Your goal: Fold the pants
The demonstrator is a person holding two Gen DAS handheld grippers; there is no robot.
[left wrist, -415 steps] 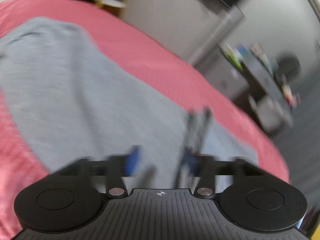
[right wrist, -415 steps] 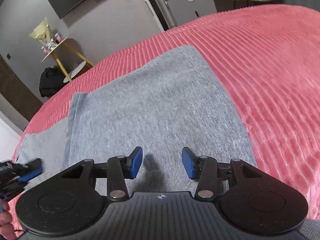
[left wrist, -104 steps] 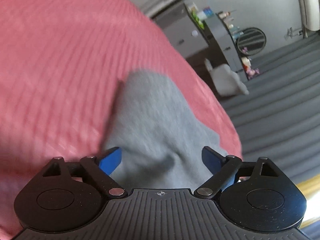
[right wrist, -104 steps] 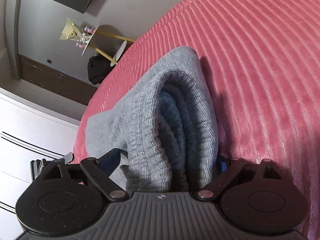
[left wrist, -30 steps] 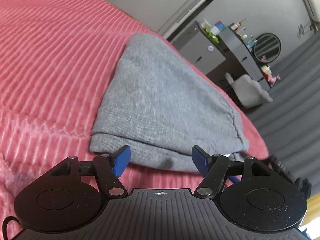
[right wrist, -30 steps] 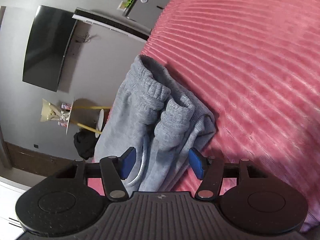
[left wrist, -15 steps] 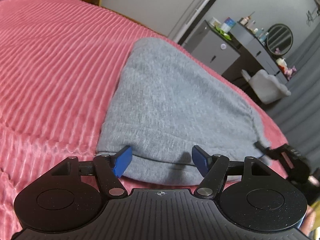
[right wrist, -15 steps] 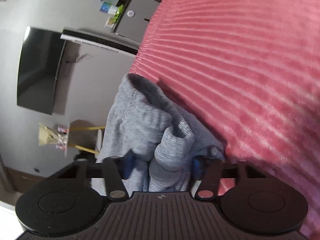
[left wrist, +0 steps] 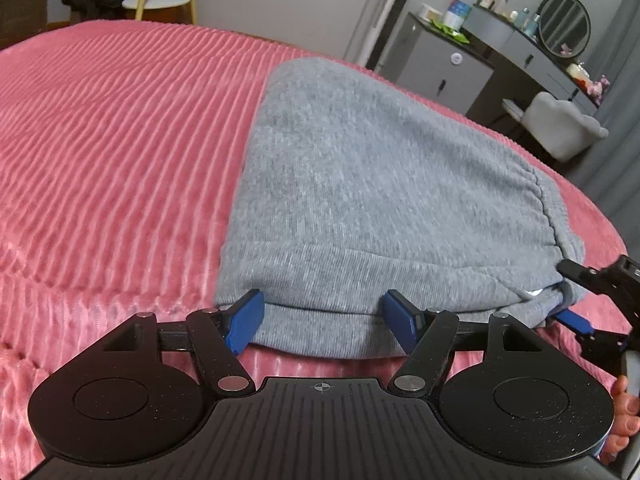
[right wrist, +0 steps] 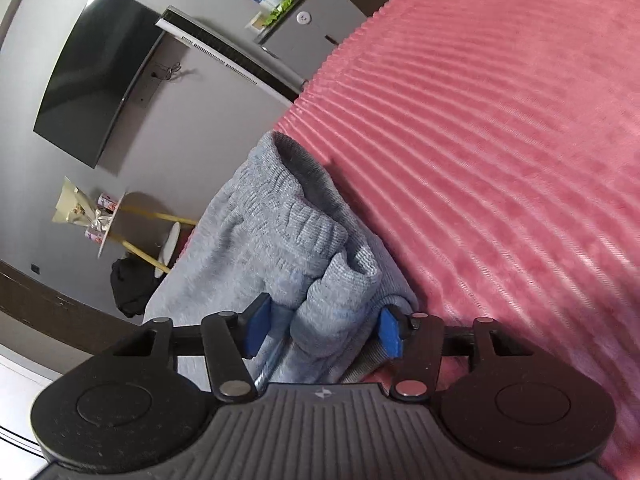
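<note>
The grey pants lie folded into a compact bundle on the pink ribbed bedspread. My left gripper is open, its blue pads at the near folded edge of the bundle, one on each side. My right gripper is open around the stacked ribbed waistband end of the pants, with the cloth between the pads. The right gripper also shows in the left wrist view, at the bundle's right corner.
The bedspread stretches wide to the left and right of the bundle. Beyond the bed stand a grey cabinet, a dresser with a round mirror, a white chair, a yellow-legged side table and a wall TV.
My left gripper has moved closer to the bundle's near edge. My right gripper has pushed onto the waistband end and tilted. Earlier the pants lay flat; they are folded smaller now.
</note>
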